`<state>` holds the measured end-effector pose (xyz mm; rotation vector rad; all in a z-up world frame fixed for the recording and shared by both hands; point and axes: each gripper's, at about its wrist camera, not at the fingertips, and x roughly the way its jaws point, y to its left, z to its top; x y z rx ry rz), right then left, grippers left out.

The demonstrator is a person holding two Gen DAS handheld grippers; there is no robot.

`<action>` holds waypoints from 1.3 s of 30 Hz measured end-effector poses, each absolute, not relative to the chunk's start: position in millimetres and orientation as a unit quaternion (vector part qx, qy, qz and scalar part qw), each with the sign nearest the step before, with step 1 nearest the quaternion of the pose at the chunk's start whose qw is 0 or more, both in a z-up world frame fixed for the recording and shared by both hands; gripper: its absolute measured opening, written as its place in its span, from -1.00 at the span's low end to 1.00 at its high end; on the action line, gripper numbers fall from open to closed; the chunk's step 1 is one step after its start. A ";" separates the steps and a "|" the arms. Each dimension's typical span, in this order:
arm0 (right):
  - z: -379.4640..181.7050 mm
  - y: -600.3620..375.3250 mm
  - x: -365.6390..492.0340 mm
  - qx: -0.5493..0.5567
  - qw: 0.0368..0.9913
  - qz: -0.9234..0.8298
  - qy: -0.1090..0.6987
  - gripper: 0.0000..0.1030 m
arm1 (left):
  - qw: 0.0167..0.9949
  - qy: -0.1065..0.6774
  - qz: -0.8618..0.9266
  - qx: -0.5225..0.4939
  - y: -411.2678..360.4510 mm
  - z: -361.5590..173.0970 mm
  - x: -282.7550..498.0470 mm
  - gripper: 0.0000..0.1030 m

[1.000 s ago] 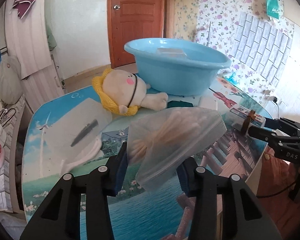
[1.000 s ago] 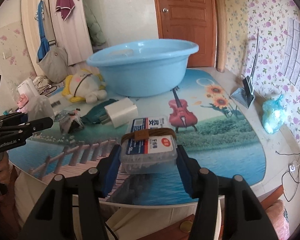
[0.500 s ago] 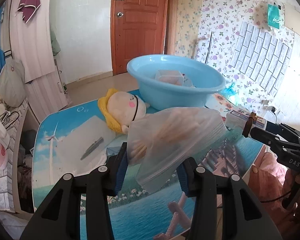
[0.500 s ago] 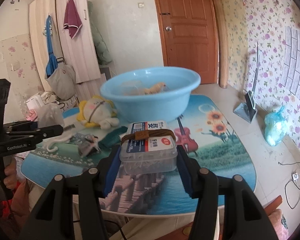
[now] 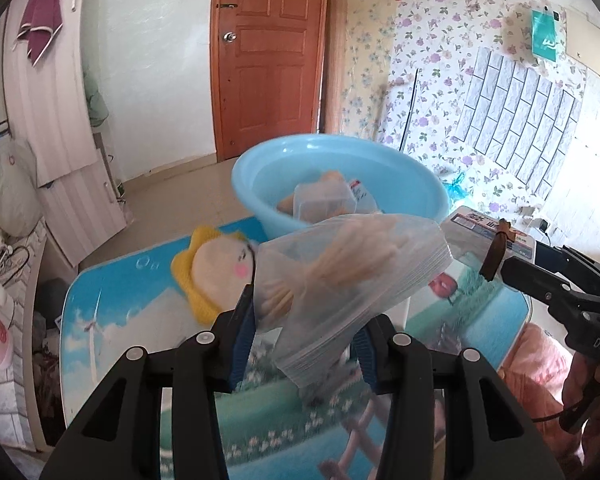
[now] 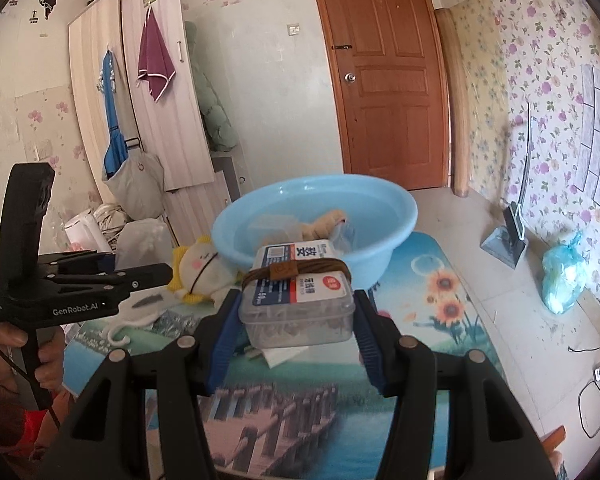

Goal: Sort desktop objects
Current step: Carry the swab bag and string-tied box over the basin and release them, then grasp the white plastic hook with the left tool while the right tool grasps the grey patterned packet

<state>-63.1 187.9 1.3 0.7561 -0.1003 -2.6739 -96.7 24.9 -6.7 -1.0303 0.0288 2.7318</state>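
Closest in, left tool clamped on a clear plastic bag of pale sticks – bag lifted clear of the bench, its loose bulk fanning up and to the right past the blue pads. Likewise right tool pinching a clear lidded box by its two short sides, long axis running away from the camera, a brown cord wrapped across the lid; also held up off the bench.

Just beyond, a yellow-hooded plush doll lying on the bench, left of the bag in the left wrist view and touching or nearly touching the foot of the basin – cannot tell which. Below the box in the right wrist view, a white paper-like corner on the bench, half hidden.

Farther on, the blue basin – dead ahead of both tools and lower than both loads, open mouth up, already holding a clear pouch and a tan item. Seen from the right wrist, box front edge overlapping the basin's near rim; seen from the left wrist, bag tip overlapping the near wall. Right tool judged slightly nearer the rim, left tool coming in from the doll's side.

Probably a forward carry over the rim, then release – a drop short of the rim likely to land on the bench.
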 end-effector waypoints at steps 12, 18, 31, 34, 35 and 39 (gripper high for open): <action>-3.8 192.8 -123.0 0.264 0.185 -0.946 -0.045 0.03 | 0.134 0.034 0.926 -0.352 59.9 -1.2 -162.2 -0.15; -8.8 193.1 -147.3 0.271 0.182 -0.944 -0.044 0.04 | 0.148 0.043 0.922 -0.355 75.1 -3.9 -191.4 -0.11; -9.9 192.2 -154.2 0.279 0.150 -0.948 -0.040 0.06 | 0.142 0.042 0.924 -0.352 75.5 -4.1 -191.5 0.59; -8.6 192.4 -146.7 0.279 0.150 -0.947 -0.042 0.06 | 0.137 0.028 0.925 -0.354 64.5 -4.0 -180.7 0.71; -8.7 192.0 -143.9 0.281 0.150 -0.947 -0.043 0.06 | 0.135 0.024 0.925 -0.354 61.4 -4.3 -177.5 0.76; -9.8 190.6 -132.4 0.291 0.145 -0.945 -0.047 0.06 | 0.127 0.008 0.926 -0.356 47.1 -5.0 -162.9 0.87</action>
